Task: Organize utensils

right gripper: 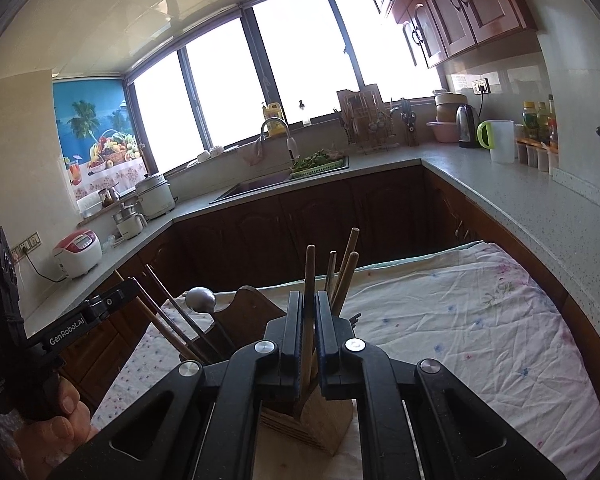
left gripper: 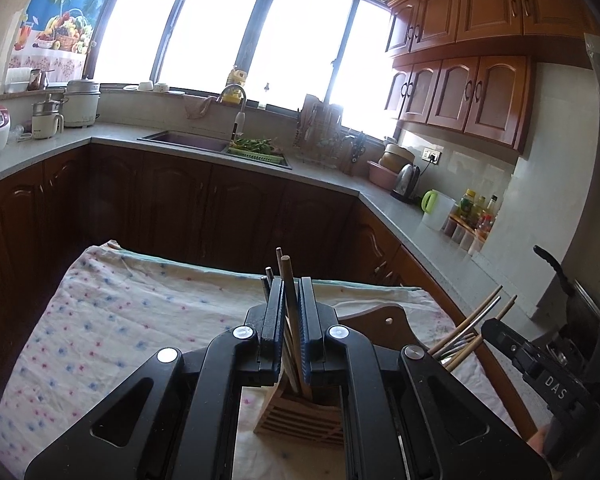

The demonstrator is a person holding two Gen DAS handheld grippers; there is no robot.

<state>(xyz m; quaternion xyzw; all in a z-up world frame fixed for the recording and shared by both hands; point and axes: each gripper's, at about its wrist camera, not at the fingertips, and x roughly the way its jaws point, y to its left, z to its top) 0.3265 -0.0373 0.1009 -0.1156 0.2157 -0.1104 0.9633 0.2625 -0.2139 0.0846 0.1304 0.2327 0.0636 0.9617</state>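
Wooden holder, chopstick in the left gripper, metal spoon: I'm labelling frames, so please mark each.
wooden holder (left gripper: pixel 296 426): left wrist view, slatted front wall.
chopstick (left gripper: pixel 290 280): left wrist view, upper shaft above the pads.
metal spoon (right gripper: pixel 200 299): right wrist view, bowl.

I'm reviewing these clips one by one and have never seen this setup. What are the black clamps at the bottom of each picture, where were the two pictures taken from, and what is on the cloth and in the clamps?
There is no robot here. A person holds a two-finger gripper in each hand, and a wide-angle camera on each looks forward along its fingers. One picture comes from the left gripper, the other from the right gripper.

The room is a kitchen. A table under a flowered cloth carries two holders: a light slatted wooden holder and a darker wooden holder with a metal ladle beside its chopsticks.

Each gripper is shut on one wooden chopstick: the left chopstick, the right chopstick. Both reach down into the light holder, where more chopsticks stand.

The hand on the left gripper's handle shows in the right view.
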